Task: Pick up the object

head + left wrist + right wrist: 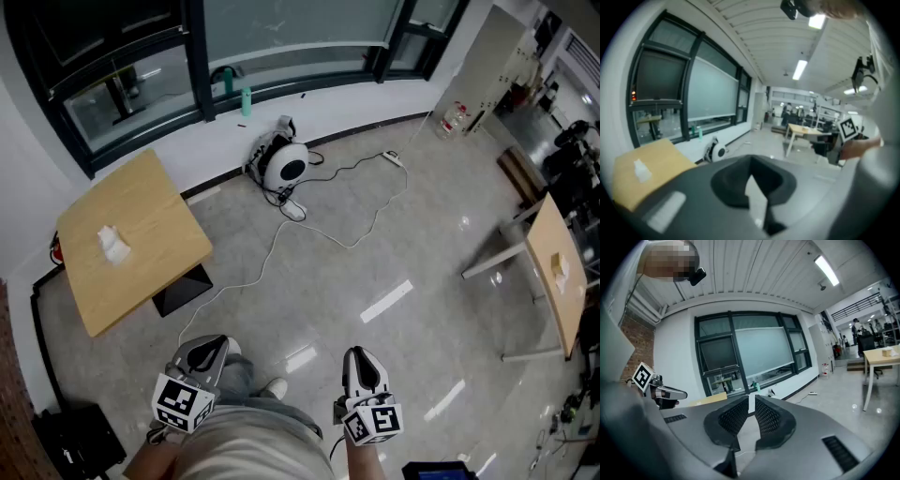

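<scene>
**Both grippers clenched and empty, well apart from the white object on the left table**

At far left, a wooden table [150,211] stands near a dark-framed window [281,28]. A small white object [114,244] lies alone on the tabletop, toward its left side. To the right of the table, a round white machine [284,164] sits on the floor [422,253] against the wall under the window. A teal bottle [247,101] stands just up and left of the machine. A white cable [352,245] snakes across the glossy grey floor.

At the bottom, the left gripper [206,352] is held close to the person's body. Its jaws are pressed together with nothing between them, and it is well apart from the white object. Beside it, the right gripper [361,364] is likewise clenched on nothing.

At far right, a second table [562,319] carries another small white thing [560,267]
</scene>
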`<state>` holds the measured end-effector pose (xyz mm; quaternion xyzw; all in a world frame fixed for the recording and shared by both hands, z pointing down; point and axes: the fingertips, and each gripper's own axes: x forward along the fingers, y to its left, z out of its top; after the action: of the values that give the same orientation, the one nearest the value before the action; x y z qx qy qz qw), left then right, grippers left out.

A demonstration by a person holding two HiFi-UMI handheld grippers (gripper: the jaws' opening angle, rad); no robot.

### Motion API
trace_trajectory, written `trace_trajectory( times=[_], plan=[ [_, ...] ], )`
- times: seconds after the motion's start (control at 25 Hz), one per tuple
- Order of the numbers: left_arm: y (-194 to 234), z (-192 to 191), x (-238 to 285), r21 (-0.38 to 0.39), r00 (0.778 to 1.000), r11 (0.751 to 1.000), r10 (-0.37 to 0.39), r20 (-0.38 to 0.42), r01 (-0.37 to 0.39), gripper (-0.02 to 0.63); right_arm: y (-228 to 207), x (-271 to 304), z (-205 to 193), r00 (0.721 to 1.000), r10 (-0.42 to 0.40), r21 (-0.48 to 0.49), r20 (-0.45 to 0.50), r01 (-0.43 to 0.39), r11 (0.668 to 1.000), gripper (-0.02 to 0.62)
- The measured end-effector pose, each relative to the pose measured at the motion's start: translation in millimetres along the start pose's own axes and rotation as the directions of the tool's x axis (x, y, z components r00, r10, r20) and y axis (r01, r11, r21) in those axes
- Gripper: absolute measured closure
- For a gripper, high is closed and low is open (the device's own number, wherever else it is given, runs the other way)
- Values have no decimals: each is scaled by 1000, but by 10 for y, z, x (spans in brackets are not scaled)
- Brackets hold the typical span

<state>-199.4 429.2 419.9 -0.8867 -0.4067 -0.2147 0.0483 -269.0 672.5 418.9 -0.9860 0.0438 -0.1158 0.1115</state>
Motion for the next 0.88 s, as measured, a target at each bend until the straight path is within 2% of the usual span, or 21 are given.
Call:
trace_trajectory(
  times=[0.24, 0.4, 0.52, 0.6, 0.68, 0.76, 0.88],
  plan=[
    [1239, -145, -236, -114, 992, 986, 124, 14, -122, 605, 811, 1072, 145, 994, 109, -72, -26, -111, 991, 570],
    [2150, -204, -404, -228, 972, 948, 235, 33, -221, 604, 1422, 1967, 201, 974, 211, -119, -88, -220, 968, 570],
    [2840, -271, -599, -298, 952, 913, 302, 36, -278, 604, 2057, 2697, 229, 939, 312, -137, -142, -331, 934, 569],
    [3279, -337, -775, -352, 931, 876, 364, 35, -329, 604, 2556, 3171, 231, 901, 392, -146, -187, -420, 896, 569],
    [3664, -449, -1009, -420, 900, 823, 434, 32, -382, 604, 3051, 3563, 150, 856, 455, -170, -248, -500, 849, 569],
    [3989, -578, -1272, -488, 864, 761, 503, 25, -429, 604, 3522, 3902, 37, 806, 506, -195, -307, -573, 796, 568],
    [4316, -759, -1647, -568, 794, 653, 608, -2, -501, 604, 4166, 4355, -129, 705, 589, -181, -395, -688, 703, 568]
  ],
)
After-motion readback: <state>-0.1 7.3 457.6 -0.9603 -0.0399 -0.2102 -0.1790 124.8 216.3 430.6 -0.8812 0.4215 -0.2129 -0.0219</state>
